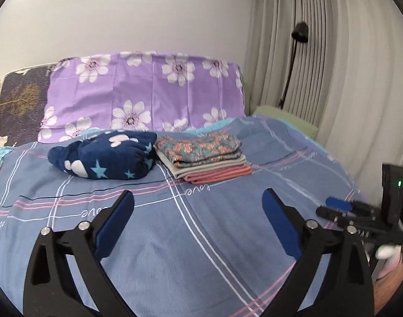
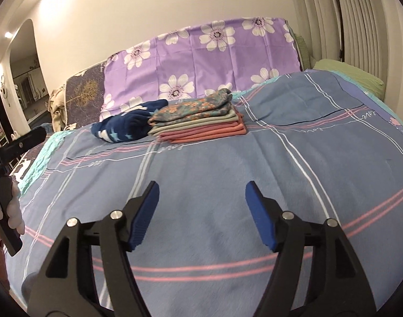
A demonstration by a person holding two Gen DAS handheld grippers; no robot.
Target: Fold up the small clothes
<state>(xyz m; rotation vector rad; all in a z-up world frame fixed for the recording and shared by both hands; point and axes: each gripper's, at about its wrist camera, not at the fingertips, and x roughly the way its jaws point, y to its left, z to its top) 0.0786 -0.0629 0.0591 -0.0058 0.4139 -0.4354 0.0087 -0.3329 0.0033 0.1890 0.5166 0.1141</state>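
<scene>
Folded clothes stack [image 1: 204, 155] well beyond both wide-spread, empty grippers: left [image 1: 198, 222]; right [image 2: 201, 211]

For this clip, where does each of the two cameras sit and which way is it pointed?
Left wrist: on the left gripper, looking forward over the blue plaid bedspread at the navy star-print fleece bundle; its open fingers show, and the right gripper at the right edge.
Right wrist: on the right gripper, facing the same way; its open fingers show, and the left gripper's black body at the left edge.
Shared: the stack of folded clothes with a floral top layer, the fleece bundle, and the purple flowered sheet behind.
</scene>
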